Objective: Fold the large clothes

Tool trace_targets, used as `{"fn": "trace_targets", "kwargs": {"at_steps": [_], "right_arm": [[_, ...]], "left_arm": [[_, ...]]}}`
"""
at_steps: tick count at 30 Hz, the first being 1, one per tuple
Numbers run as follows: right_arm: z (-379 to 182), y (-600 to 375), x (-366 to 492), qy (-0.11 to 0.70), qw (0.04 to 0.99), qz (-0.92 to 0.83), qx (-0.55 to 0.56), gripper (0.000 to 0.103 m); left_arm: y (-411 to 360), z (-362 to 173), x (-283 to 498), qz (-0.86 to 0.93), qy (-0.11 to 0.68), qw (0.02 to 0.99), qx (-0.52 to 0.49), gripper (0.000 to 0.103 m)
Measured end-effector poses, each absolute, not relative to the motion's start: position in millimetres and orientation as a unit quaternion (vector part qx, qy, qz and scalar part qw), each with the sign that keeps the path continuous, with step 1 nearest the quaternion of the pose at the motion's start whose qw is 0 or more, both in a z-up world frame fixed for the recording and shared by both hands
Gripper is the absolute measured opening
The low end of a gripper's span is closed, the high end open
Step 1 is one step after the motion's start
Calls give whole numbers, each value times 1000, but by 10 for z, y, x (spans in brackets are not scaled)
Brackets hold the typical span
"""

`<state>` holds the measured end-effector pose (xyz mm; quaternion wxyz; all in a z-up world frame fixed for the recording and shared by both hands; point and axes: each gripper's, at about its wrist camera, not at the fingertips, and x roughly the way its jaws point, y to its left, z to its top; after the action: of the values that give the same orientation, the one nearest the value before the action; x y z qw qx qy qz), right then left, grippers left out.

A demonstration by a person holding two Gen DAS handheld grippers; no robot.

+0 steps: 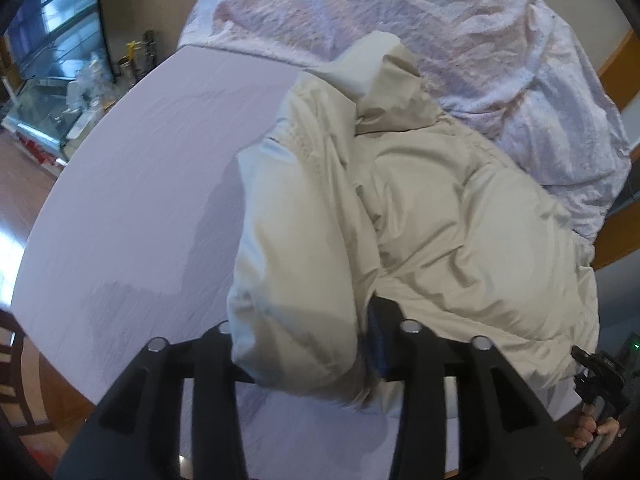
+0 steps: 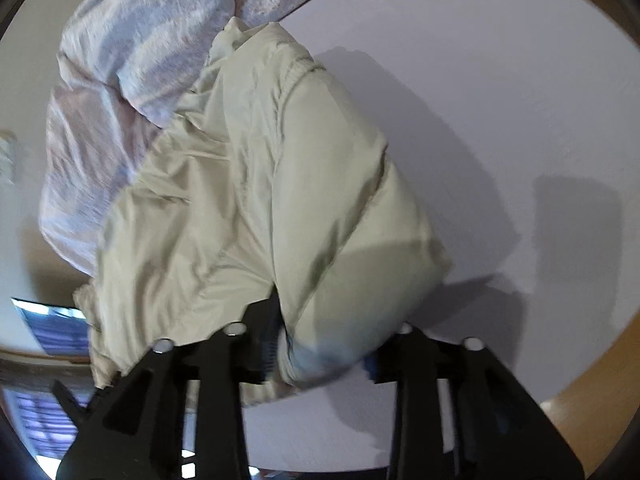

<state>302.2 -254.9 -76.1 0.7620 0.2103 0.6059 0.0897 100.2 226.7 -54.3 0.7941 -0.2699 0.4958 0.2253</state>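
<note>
— Where is there room to pass?
— Across the bare pale lilac round tabletop (image 1: 132,184) beside the puffy cream jacket (image 1: 420,220).
— And blocked?
— The crumpled white-lilac bedding (image 1: 460,48) heaps behind it.

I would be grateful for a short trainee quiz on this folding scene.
1. True or false: the cream jacket hangs on a chair.
2. What lies behind it? A) a pinkish blanket B) a cardboard box C) stacked plates
3. Fill in: between the jaws of the left gripper and the right gripper sits fabric of the ___.
Key: 1 false, it lies on the round table; 2 A; 3 jacket.
</note>
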Motion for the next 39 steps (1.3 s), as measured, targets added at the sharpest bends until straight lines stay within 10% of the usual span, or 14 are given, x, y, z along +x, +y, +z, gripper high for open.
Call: {"fn": "trace_targets", "kwargs": {"at_steps": [8,39], "right_arm": [[-123,-2452,3076,502,864,8,44,66],[-953,-445,2889,513,827,197,-122,66]], "left_arm": [[2265,-504,970,233,495,796,-261,76],[2402,-798,998,215,455,772,-387,82]]}}
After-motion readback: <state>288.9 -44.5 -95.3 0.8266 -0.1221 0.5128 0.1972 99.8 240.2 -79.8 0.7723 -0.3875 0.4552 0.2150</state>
